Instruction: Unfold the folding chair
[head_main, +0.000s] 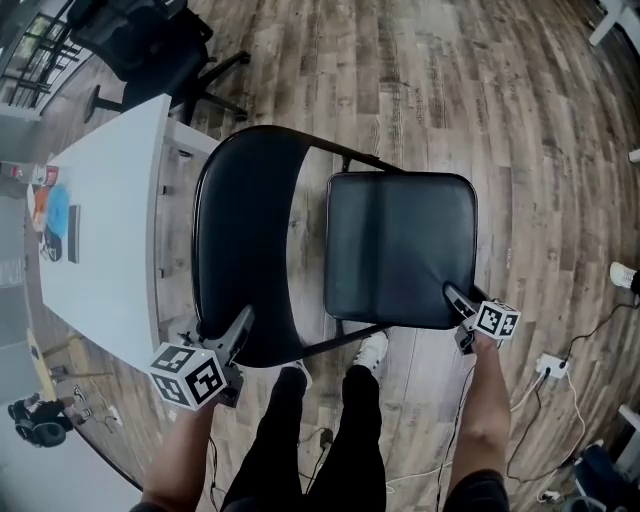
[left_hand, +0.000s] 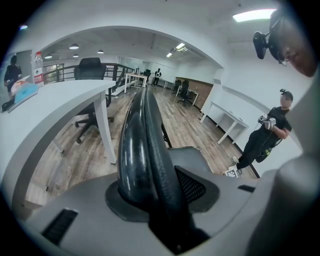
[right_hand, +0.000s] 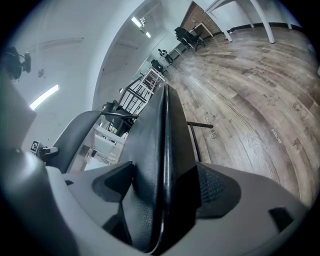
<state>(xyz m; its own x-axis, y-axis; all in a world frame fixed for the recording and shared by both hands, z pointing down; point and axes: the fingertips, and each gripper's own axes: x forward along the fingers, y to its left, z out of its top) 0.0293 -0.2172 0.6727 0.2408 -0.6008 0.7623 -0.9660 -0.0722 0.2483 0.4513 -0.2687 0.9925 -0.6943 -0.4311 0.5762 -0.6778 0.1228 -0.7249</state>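
A black folding chair stands on the wooden floor just in front of me. In the head view its padded backrest (head_main: 245, 250) is on the left and its square seat (head_main: 400, 250) on the right. My left gripper (head_main: 240, 325) is shut on the backrest's near rim. In the left gripper view that rim and its metal tube (left_hand: 142, 140) fill the gap between the jaws of the left gripper (left_hand: 150, 195). My right gripper (head_main: 455, 297) is shut on the seat's near right corner. In the right gripper view the seat edge (right_hand: 160, 140) runs straight out from between the pads of the right gripper (right_hand: 162, 200).
A white table (head_main: 100, 230) stands close to the chair's left side, with an office chair (head_main: 150, 45) beyond it. A power strip and cables (head_main: 552, 365) lie on the floor at the right. My legs (head_main: 320, 430) are right behind the chair. Another person (left_hand: 265, 135) stands off to the right.
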